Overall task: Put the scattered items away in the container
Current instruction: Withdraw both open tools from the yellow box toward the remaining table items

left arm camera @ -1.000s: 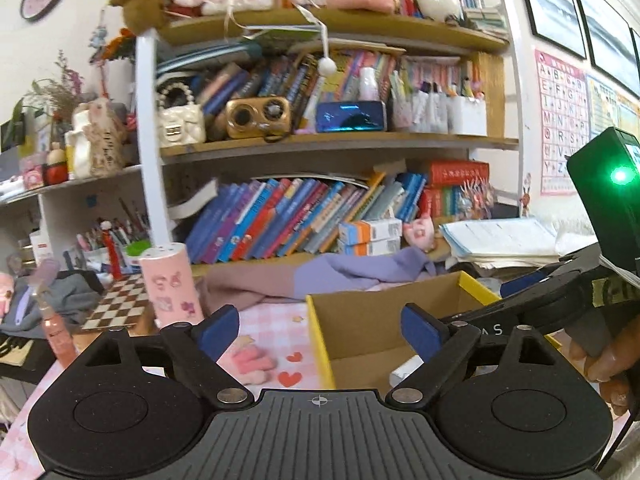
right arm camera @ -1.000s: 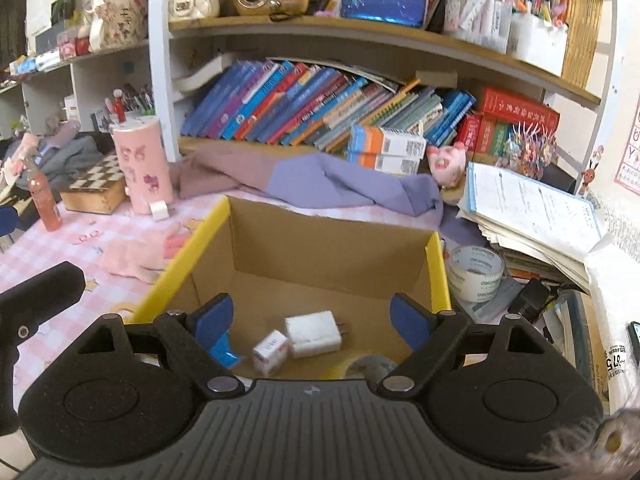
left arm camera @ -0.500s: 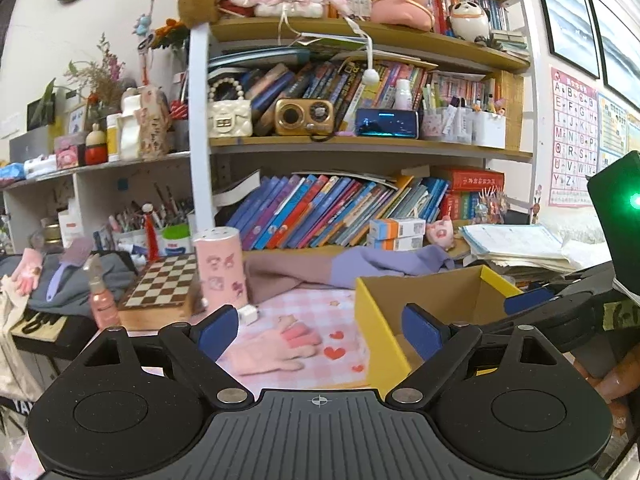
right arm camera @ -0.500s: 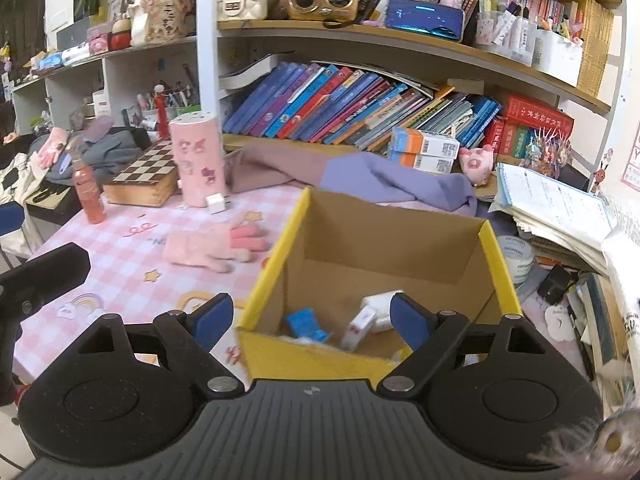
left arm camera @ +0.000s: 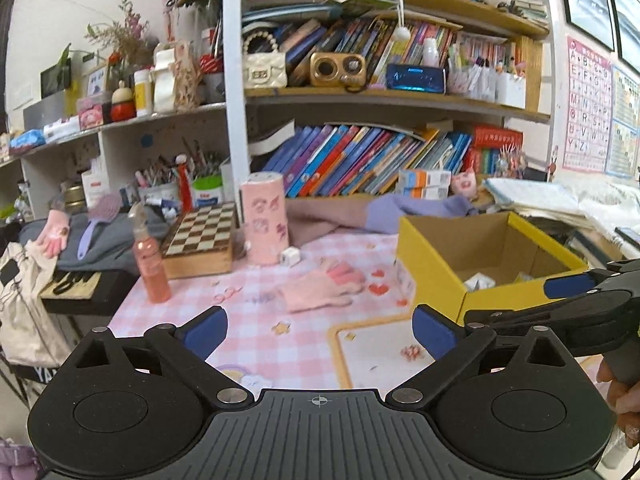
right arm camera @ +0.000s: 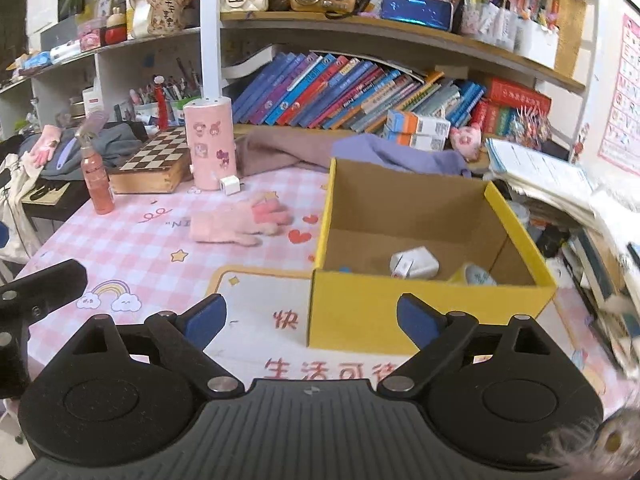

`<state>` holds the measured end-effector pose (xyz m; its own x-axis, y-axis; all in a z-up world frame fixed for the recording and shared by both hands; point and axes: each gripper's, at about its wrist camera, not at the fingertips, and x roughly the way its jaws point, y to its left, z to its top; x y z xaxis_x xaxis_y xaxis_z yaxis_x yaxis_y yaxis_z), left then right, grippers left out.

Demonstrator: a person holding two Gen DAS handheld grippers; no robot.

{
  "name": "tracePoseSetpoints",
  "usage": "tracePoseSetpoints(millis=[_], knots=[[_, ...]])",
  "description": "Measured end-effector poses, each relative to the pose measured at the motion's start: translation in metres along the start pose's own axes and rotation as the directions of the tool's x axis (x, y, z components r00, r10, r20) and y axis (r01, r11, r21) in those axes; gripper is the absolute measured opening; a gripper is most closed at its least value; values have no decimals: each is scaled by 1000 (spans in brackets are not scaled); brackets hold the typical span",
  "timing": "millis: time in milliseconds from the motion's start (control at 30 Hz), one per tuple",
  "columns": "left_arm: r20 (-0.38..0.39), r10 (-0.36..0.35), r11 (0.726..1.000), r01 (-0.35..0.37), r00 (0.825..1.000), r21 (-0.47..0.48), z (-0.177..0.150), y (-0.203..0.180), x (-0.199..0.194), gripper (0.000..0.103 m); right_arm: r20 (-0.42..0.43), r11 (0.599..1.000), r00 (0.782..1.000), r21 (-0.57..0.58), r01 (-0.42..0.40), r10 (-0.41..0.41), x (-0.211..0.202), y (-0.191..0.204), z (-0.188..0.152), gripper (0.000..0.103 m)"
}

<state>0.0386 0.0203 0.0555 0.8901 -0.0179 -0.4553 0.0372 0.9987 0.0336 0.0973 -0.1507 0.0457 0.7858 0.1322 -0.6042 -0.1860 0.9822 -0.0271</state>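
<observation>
My left gripper (left arm camera: pixel 320 330) is letting its jaws go wider, and nothing is between them. My right gripper (right arm camera: pixel 312 320) is opening too, and it holds nothing. The yellow box (right arm camera: pixel 432 312) sits just ahead of my right gripper, a bit to its right. Inside it I see a white plug (right arm camera: pixel 414 264) and a roll of tape (right arm camera: pixel 476 276). A pink glove (left arm camera: pixel 320 288) lies flat on the pink checked cloth (left arm camera: pixel 248 344), straight ahead of my left gripper. A small white cube (left arm camera: pixel 290 257) sits farther off, touching the pink tube (left arm camera: pixel 264 220).
</observation>
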Motion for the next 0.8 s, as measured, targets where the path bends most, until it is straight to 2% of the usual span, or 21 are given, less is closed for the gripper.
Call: tracePoseSetpoints(millis=[333,567,800], knots=[[-17,30,999,-29,999,27,-14,40,-21,101,-29,998,998,12,-59,59,-5,55,-18,93],[-24,75,997,-75,997,-15,-22,70,-34,101,-26,993,993,-30,-113,112,-6,94,-15,93],[-53,81,995,-84,995,-60,-30,84,-32,101,-35,988,990,-76,-135,133,1,115,-16,94]])
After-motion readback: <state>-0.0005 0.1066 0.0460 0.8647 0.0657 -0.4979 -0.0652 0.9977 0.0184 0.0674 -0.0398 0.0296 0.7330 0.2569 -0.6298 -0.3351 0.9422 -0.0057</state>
